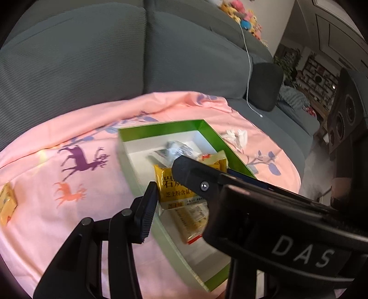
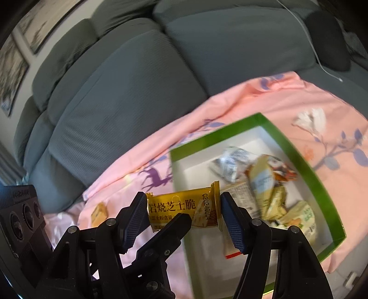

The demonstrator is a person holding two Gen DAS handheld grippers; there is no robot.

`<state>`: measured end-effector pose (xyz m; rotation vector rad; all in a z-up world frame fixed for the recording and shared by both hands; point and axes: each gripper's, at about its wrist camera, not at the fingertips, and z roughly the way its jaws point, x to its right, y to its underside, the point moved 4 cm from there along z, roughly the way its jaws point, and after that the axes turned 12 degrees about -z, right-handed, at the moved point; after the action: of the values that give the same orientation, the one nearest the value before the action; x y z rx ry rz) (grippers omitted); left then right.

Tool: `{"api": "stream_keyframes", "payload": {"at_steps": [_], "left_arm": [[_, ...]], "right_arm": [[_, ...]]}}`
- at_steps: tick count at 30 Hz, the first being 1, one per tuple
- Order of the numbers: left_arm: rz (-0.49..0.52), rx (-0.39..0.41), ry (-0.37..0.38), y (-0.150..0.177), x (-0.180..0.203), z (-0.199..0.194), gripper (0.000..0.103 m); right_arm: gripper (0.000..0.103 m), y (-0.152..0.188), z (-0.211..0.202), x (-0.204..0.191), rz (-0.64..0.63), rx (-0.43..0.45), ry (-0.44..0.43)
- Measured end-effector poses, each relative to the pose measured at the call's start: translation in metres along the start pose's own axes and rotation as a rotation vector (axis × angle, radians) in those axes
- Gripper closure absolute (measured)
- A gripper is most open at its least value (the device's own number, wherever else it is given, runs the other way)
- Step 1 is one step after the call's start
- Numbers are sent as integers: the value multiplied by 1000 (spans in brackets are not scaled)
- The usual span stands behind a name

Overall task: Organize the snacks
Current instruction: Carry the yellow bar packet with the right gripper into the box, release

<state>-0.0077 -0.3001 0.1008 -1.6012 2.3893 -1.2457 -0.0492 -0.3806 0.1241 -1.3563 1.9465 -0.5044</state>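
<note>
Evidently the right gripper (image 2: 184, 214) clenches the yellow snack packet (image 2: 184, 210) by its crimped ends at the green box's (image 2: 299, 158) nine-o'clock rim (light, crinkly, slippery, crushable), the left gripper (image 1: 164, 181) pinching it too.

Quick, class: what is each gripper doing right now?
Right gripper: closed on the yellow snack packet.
Left gripper: seemingly closed on the same packet, one finger hidden.

A home living room is shown: a grey sofa (image 1: 115, 57) fills the upper frame, soft toys (image 1: 241, 13) are piled at upper right, framed pictures (image 2: 13, 69) are hung at far left.
</note>
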Motion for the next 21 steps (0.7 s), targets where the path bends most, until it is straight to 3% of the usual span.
{"api": "stream_keyframes", "payload": {"at_steps": [9,21], "left_arm": [[29,-116,27,6,22,39,62],[6,-236,27,13,27,75,62]], "right_arm": [[34,6,11,48,116,-42,59],[34,14,28,77,196,-120,113]]}}
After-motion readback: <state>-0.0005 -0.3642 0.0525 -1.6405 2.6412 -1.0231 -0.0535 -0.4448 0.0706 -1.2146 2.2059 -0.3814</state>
